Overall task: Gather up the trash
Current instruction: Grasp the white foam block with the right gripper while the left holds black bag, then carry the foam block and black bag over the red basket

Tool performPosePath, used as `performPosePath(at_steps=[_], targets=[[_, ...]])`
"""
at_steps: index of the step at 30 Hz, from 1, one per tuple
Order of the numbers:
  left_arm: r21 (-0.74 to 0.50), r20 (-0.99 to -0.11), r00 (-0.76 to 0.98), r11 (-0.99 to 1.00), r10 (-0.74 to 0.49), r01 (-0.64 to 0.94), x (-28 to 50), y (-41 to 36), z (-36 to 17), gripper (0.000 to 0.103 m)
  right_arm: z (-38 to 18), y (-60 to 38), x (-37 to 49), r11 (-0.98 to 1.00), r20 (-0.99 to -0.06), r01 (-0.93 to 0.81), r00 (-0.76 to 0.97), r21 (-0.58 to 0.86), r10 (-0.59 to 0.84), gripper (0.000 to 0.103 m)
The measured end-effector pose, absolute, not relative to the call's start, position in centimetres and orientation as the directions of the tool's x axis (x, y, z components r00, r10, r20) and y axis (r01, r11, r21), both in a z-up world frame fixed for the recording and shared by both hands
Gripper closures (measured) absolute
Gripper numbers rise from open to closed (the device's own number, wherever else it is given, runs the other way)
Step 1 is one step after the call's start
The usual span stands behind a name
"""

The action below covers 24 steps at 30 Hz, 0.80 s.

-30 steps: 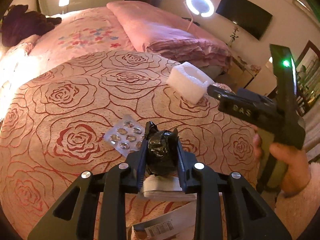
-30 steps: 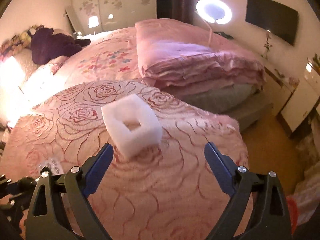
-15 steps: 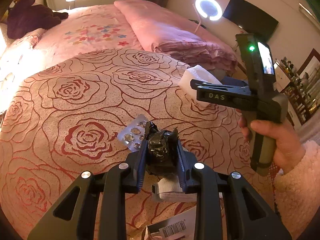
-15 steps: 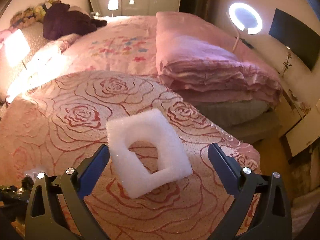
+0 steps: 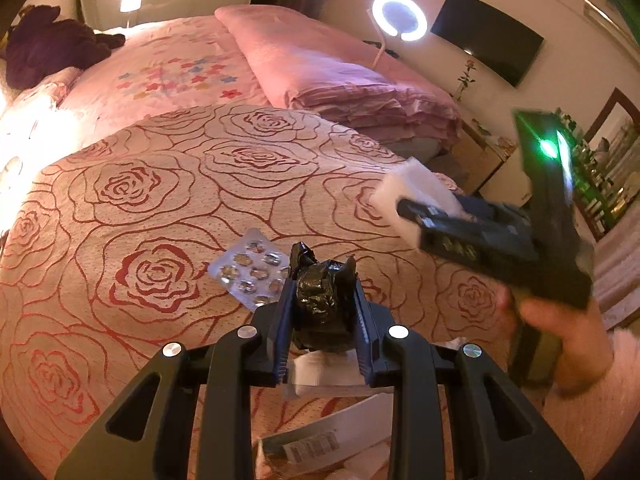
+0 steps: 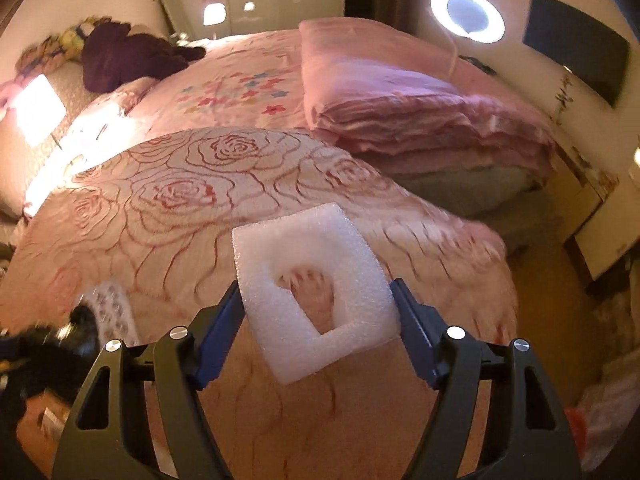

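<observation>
Since a second ago my right gripper (image 6: 318, 308) has come in on the white foam frame (image 6: 312, 288); back then the frame lay ahead of the wide-open jaws, now it sits between them. Jaws closing, both blue pads at the frame's side edges, and it's too blurred to say if they press yet. From the left camera my right hand (image 5: 560, 332) and its gripper show at the right, foam frame (image 5: 412, 196) at the tip, near the right edge of the rose bedspread (image 5: 152, 184).

My left gripper (image 5: 322, 300) hasn't shifted: clamped tight on a crumpled black plastic bag (image 5: 322, 300), which sticks up past the fingertips.

Blister pack (image 5: 250, 270) of pills lies flat on the bedspread just left of the bag, its right corner hidden behind my left finger. Below the bag there's a folded white paper (image 5: 324, 374), and a labelled packet (image 5: 320, 440) at the near edge of the bedspread.

From the right camera the blister pack (image 6: 112, 312) is a blurred shape at lower left, beside the dark blur of my left gripper (image 6: 76, 332).

Behind: folded pink quilt (image 6: 400, 108) on the bed, ring light (image 6: 466, 14) lit.
</observation>
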<state>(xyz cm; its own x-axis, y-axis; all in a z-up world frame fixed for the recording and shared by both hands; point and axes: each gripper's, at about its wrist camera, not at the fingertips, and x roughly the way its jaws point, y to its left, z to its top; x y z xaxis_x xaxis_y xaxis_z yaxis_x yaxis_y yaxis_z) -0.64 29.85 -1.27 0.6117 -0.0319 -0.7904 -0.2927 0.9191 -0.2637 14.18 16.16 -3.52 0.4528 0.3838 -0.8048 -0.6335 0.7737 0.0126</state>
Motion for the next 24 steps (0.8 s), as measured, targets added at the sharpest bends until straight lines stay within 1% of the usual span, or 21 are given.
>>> performPosePath(at_steps=[9, 18, 20, 24], targets=[[-0.250, -0.772, 0.633, 0.940, -0.049, -0.233, -0.8, 27.2, 0.3, 0.078, -3.1, 8.4, 8.1, 0.843, -0.806, -0.534, 0.472, 0.061, 0.357, 0.032], [-0.237, -0.765, 0.641, 0.955, -0.069, -0.180, -1.5, 24.6, 1.0, 0.078, -4.0, 2.6, 3.0, 0.896, -0.825, -0.444, 0.496, 0.026, 0.270, 0.032], [-0.231, -0.764, 0.641, 0.958, -0.071, -0.169, -1.5, 24.1, 1.1, 0.078, -4.5, 1.7, 2.2, 0.898, -0.835, -0.438, 0.475, 0.049, 0.278, 0.031], [-0.226, -0.768, 0.636, 0.962, -0.080, -0.153, -1.6, 23.1, 1.1, 0.078, -4.6, 0.6, 1.3, 0.895, -0.822, -0.429, 0.461, 0.124, 0.335, 0.016]])
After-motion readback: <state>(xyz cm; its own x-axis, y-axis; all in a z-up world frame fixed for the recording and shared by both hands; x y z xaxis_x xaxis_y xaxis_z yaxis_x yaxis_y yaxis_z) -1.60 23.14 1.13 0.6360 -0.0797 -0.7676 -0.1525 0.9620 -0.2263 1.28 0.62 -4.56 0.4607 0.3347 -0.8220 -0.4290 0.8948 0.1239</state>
